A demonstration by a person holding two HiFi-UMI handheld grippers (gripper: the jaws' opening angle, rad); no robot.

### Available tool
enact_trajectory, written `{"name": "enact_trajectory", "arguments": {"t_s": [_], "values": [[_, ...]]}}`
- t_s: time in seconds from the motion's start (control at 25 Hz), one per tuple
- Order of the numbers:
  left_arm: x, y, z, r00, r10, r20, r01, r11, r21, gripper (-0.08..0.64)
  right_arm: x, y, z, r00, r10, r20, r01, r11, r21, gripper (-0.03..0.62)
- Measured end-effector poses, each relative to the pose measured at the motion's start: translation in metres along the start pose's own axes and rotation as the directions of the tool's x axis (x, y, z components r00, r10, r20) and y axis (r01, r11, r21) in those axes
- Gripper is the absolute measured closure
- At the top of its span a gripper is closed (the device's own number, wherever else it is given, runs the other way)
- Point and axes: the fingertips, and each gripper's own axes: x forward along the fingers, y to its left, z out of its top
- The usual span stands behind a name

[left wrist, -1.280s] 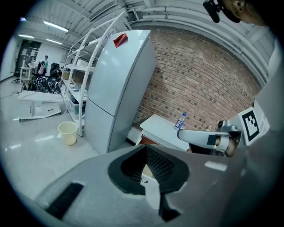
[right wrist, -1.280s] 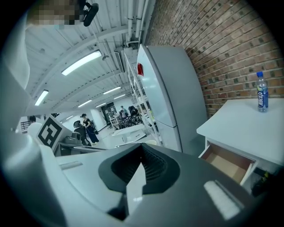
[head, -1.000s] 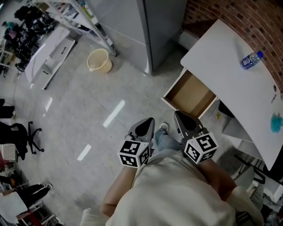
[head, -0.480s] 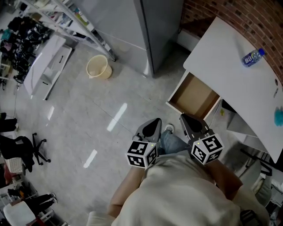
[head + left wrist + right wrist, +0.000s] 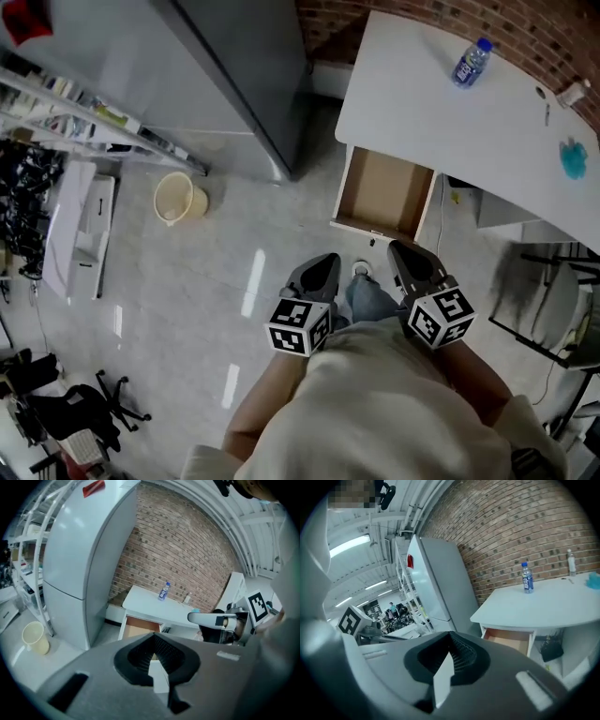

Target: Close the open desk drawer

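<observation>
An open drawer (image 5: pixel 382 192) with a bare brown inside sticks out from under the white desk (image 5: pixel 441 112); it also shows as the drawer (image 5: pixel 138 626) and the drawer (image 5: pixel 508 639). My left gripper (image 5: pixel 323 267) is shut and empty, below and left of the drawer front. My right gripper (image 5: pixel 401 253) is shut and empty too, just below the drawer's front right corner, apart from it. In the left gripper view the right gripper (image 5: pixel 197 618) reaches across at right.
A water bottle (image 5: pixel 471 62) and a blue cloth (image 5: pixel 574 157) lie on the desk. A grey fridge (image 5: pixel 225 75) stands left of the desk. A cream bucket (image 5: pixel 174 198) sits on the floor beside metal shelving (image 5: pixel 84 112). A brick wall (image 5: pixel 525 23) runs behind.
The view has swung so the desk and drawer now lie straight ahead of both grippers instead of off to the right. Both grippers stay shut and sit slightly nearer the drawer front.
</observation>
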Motion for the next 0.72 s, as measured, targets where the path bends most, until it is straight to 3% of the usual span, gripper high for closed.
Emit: {"name": "enact_trajectory", "arguments": {"t_s": [0.16, 0.4, 0.72], "values": [[0.011, -0.006, -0.007, 0.994, -0.083, -0.064, 0.087, 0.994, 0.063, 0.560, -0.012, 0.000, -0.015, 0.995, -0.091, 0.025, 0.090, 0.995, 0.043, 0.586], [0.026, -0.022, -0.029, 0.969, -0.187, -0.161, 0.207, 0.971, 0.120, 0.560, -0.030, -0.001, -0.043, 0.979, -0.201, 0.043, 0.195, 0.974, 0.118, 0.586], [0.052, -0.014, -0.075, 0.943, -0.227, -0.243, 0.259, 0.960, 0.109, 0.560, -0.023, -0.025, -0.092, 0.963, -0.270, 0.001, 0.265, 0.945, 0.192, 0.586]]}}
